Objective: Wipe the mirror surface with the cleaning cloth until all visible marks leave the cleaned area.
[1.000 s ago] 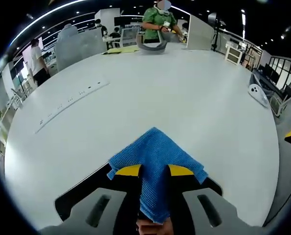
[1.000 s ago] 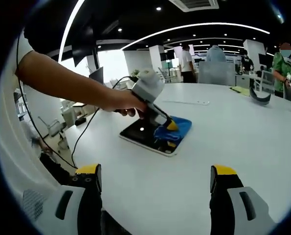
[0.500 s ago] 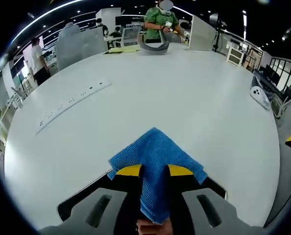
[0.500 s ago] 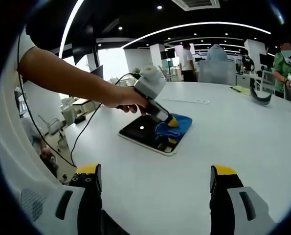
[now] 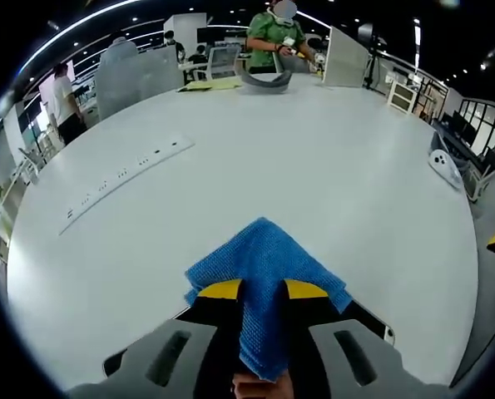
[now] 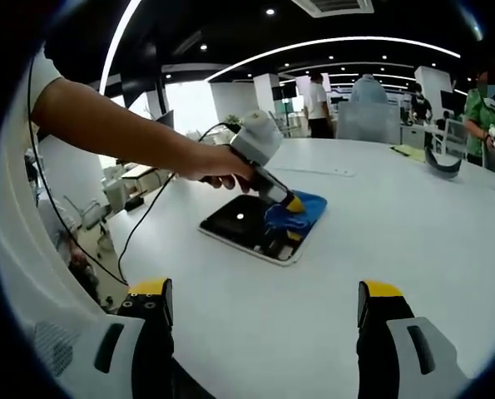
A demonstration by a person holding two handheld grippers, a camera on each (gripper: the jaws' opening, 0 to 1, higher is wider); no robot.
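In the left gripper view, the left gripper (image 5: 262,291) has its yellow-tipped jaws closed on a blue, coarse-knit cleaning cloth (image 5: 264,270). The cloth is bunched between the jaws and fans out ahead of them in a pointed fold, with its knit texture plainly visible. Under the jaws and cloth lies the flat rectangular mirror with a pale rim and dark reflecting face (image 5: 370,316); only its dark corners show on either side of the gripper. It rests on the large round white table (image 5: 314,183).

In the right gripper view, the right gripper (image 6: 264,307) has its jaws spread wide with nothing between them, above the white table top. Beyond it a person's bare forearm and hand (image 6: 205,166) hold the left gripper, which angles down onto the mirror (image 6: 239,223). The cloth covers the far right part of the mirror, touching its face, while the near left part is bare, dark and glossy with a small bright reflection on it.

Farther off on the table lies a long white power strip (image 5: 122,174), and at the far edge a person in a green top (image 5: 272,37) stands behind a curved grey object (image 5: 259,79).
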